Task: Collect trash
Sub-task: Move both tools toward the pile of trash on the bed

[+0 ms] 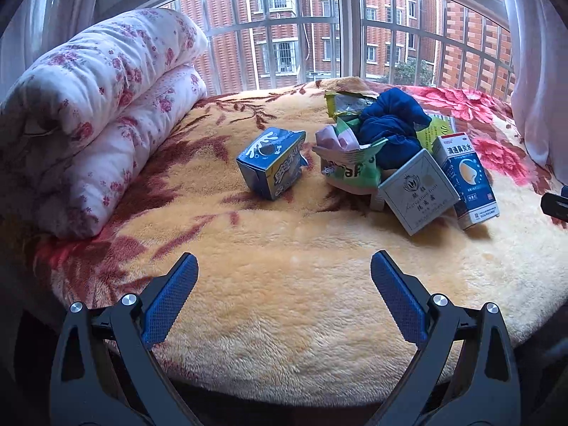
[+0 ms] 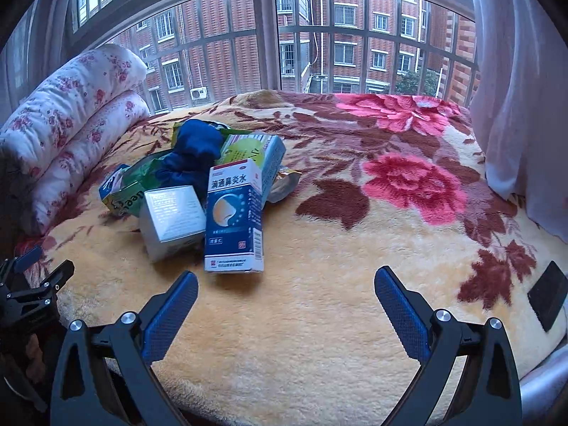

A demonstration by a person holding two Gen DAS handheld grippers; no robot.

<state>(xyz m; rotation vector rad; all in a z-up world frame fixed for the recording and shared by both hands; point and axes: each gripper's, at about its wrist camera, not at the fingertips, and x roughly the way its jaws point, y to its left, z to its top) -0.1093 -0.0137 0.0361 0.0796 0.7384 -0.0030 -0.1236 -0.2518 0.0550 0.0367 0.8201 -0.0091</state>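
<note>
Cardboard cartons look light, crushable: blue-white medicine box [image 2: 234, 220] nearest right gripper [image 2: 285, 293]; take across narrow sides. Both grippers, incl. left gripper [image 1: 284, 277], jaws wide, empty.

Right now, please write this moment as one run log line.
stage: start | left gripper: open, empty | right gripper: open, empty | nearest: blue-and-white cardboard medicine box | trash pile on floral fleece blanket, untouched

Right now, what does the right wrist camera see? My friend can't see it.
The open right gripper hovers over a flowery blanket, facing a pile of trash: a blue-and-white box, a silver box and dark blue cloth.
</note>
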